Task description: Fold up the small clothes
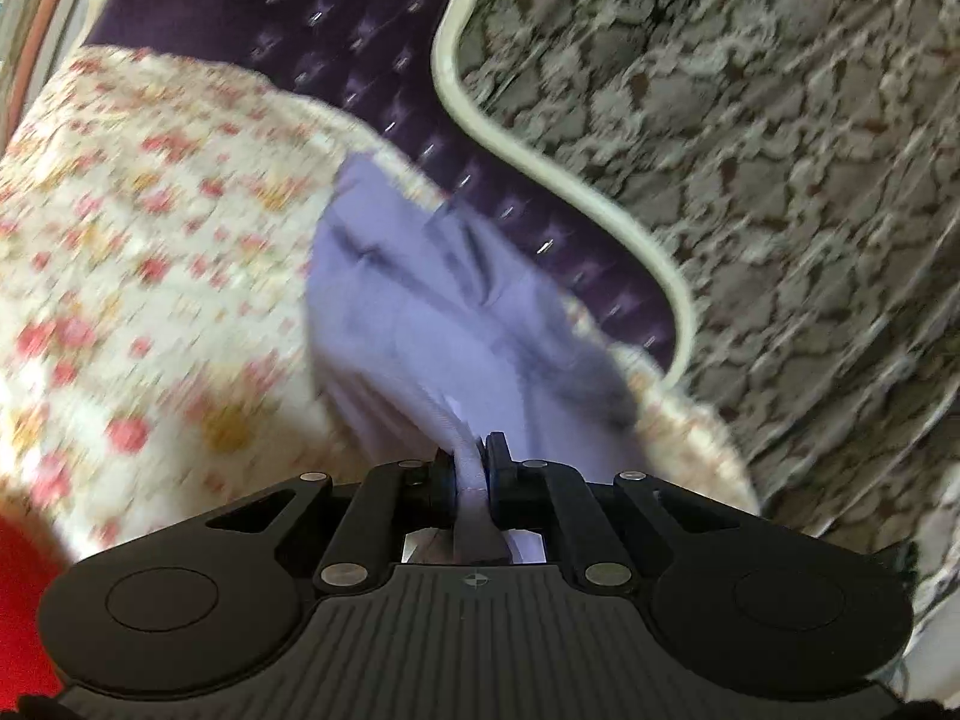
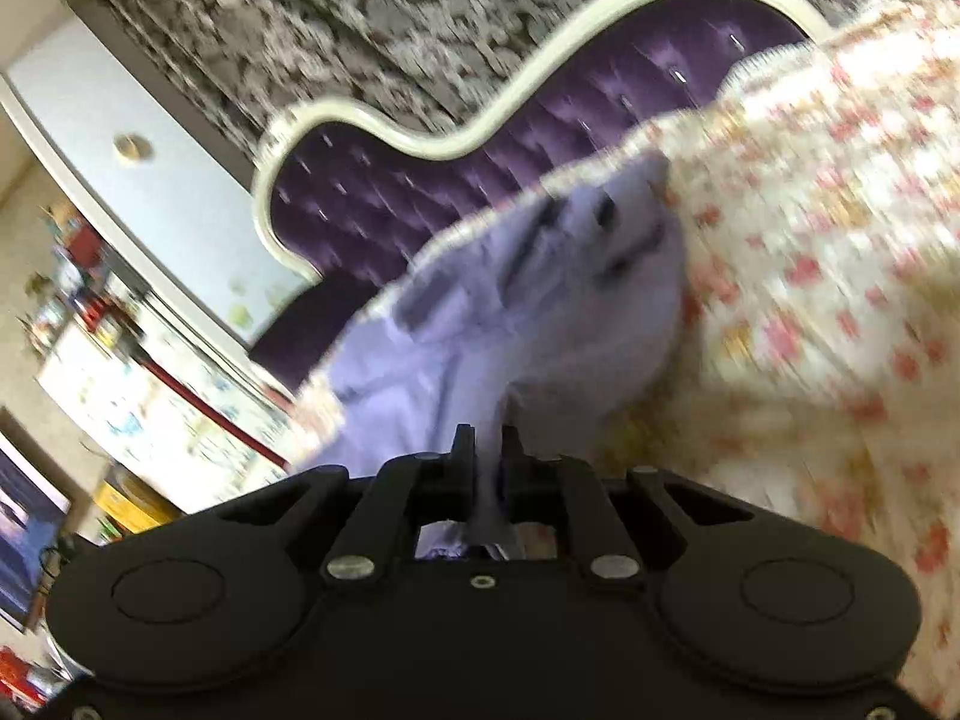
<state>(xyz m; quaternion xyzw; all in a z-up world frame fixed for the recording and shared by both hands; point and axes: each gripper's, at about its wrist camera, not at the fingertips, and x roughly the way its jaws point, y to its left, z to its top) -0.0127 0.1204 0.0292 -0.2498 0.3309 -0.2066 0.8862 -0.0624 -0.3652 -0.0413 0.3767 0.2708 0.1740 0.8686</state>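
- Bed (image 1: pixel 150 252) with the floral cover is the big thing here, purple tufted headboard (image 1: pixel 372 78) behind it.
- Lavender garment (image 1: pixel 420 300) lies on the cover, running forward from both grippers toward the headboard.
- Left hand-held gripper (image 1: pixel 471 468) is clamped on a bunched edge of it.
- Right hand-held gripper (image 2: pixel 485 450) is pinching another edge, so neither hand's nearer; it's pretty blurry though.

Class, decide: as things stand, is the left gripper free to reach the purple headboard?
Probably not: the left gripper is shut on the lilac garment, which hangs between it and the purple headboard, so the cloth would need releasing first.
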